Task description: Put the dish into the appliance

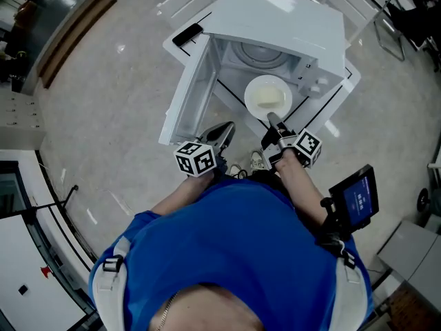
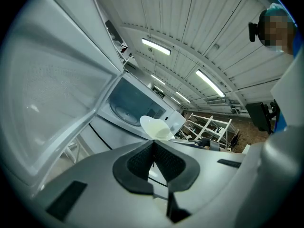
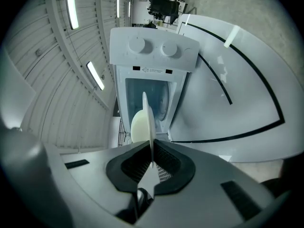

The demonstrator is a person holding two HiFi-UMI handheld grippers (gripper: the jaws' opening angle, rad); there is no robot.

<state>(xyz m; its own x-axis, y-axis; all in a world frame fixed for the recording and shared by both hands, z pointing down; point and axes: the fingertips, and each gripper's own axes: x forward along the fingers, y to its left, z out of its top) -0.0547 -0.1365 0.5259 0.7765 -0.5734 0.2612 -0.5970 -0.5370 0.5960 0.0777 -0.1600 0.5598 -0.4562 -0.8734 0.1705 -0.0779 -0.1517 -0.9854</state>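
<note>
Two ribbed black pads point(image 3: 167, 161) of the right gripper point(image 3: 152, 151) pinch the thin rim of a round, glossy cream dish point(image 1: 267, 96) before the open cavity of the boxy white appliance point(image 1: 289, 26); the left gripper point(image 2: 153, 152) is closed, empty.

White desk point(image 1: 339, 110) w/ black line markings is standing on pale floor point(image 1: 117, 116). Black flat gadget point(image 1: 187, 34) is lying at desk's far-left corner. Two white chairs point(image 1: 185, 0) are standing just behind it. Wooden plank point(image 1: 76, 36) is lying on floor, upper left. Small screen point(image 1: 356, 200) is glowing blue by person's blue shirt point(image 1: 227, 247), right side.
</note>
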